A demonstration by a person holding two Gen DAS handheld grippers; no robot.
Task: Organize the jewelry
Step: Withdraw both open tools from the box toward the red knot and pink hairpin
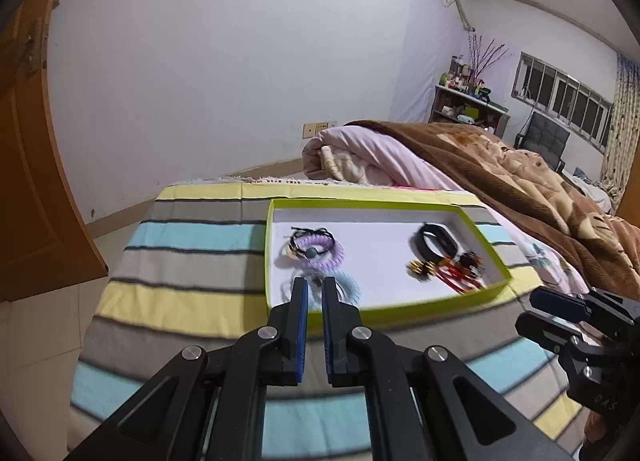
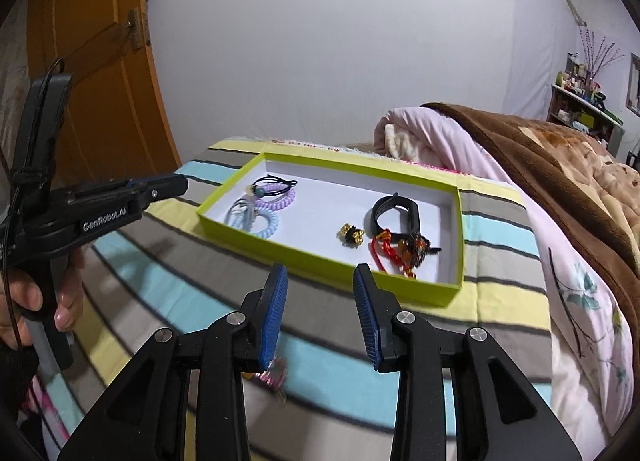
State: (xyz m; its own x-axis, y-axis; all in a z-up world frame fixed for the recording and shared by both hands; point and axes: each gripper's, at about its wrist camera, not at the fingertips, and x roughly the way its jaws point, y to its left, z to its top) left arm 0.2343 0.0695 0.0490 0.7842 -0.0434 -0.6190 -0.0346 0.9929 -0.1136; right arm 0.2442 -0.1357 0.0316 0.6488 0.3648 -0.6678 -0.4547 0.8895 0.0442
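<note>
Striped bedcover bears a lime-rimmed tray [image 2: 332,263] holding bracelets and hair ties.

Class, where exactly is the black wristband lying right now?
In the right wrist view, the black wristband lies inside the green tray, toward its right end, just behind the red beaded bracelet and gold charm.

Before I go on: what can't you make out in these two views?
- Small pink item, right wrist view: blurred, half behind the right gripper's finger.
- Pale blue coil ties, left wrist view: partly covered by the left gripper.
- Red-and-black beaded pieces in the green box: tangled, uncountable.
</note>
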